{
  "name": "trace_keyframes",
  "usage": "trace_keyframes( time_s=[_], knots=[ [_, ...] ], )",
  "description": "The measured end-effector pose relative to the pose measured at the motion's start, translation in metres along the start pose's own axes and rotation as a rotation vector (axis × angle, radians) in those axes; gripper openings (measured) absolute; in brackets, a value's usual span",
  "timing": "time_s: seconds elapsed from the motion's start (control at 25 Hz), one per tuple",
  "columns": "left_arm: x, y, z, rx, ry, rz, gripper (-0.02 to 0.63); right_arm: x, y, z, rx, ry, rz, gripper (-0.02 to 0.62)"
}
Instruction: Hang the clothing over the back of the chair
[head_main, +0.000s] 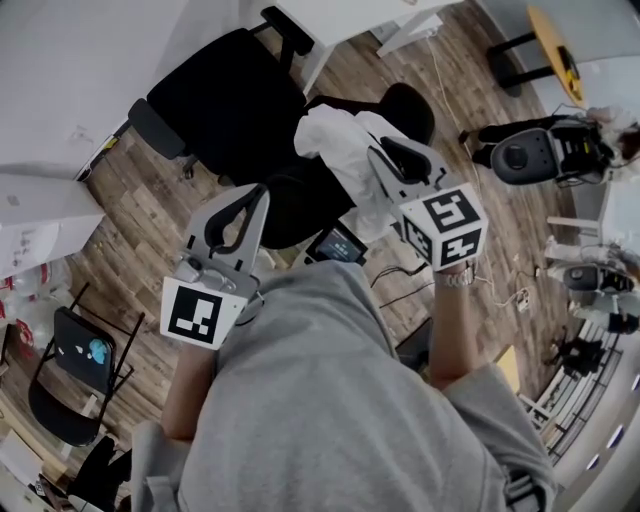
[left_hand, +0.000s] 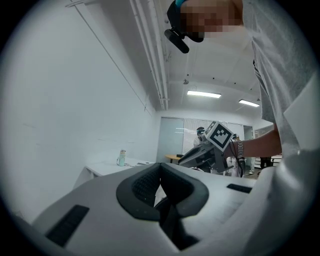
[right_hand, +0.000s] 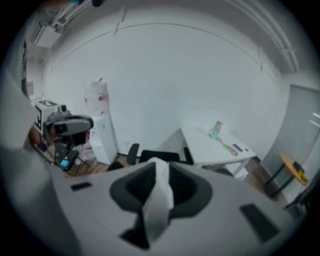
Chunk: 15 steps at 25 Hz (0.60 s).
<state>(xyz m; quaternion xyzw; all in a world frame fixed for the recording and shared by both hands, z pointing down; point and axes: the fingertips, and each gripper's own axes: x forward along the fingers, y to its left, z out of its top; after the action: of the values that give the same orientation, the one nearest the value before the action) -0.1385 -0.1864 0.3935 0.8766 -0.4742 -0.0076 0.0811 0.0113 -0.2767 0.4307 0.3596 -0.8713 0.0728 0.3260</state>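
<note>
white garment (head_main: 330, 135): partly hidden behind right tool (head_main: 400, 152) | bottle (right_hand: 216, 130): blurred, too small to read

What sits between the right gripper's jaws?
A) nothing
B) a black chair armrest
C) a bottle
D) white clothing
D: in the right gripper view, the right gripper pinches a fold of white clothing between its pads.

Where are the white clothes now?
Head view, right of centre: the white garment hangs pinched in the right tongs, just right of the black office chair.
</note>
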Motion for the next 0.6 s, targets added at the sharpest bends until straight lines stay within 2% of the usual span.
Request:
trace_keyframes(
  time_s=[0.08, 0.28, 0.6],
  knots=[
    [0.004, -0.009, 0.002, 0.006, -0.004, -0.006, 0.035, -0.009, -0.003, -0.005, 0.021, -0.023, -0.011, 0.077],
    [0.018, -0.04, 0.003, 0.026, 0.006, -0.04, 0.035, -0.035, -0.017, -0.019, 0.062, -0.063, -0.039, 0.049],
    [0.037, -0.093, 0.001, 0.051, 0.023, -0.094, 0.035, -0.078, -0.036, -0.044, 0.14, -0.125, -0.069, 0.037]
  ],
)
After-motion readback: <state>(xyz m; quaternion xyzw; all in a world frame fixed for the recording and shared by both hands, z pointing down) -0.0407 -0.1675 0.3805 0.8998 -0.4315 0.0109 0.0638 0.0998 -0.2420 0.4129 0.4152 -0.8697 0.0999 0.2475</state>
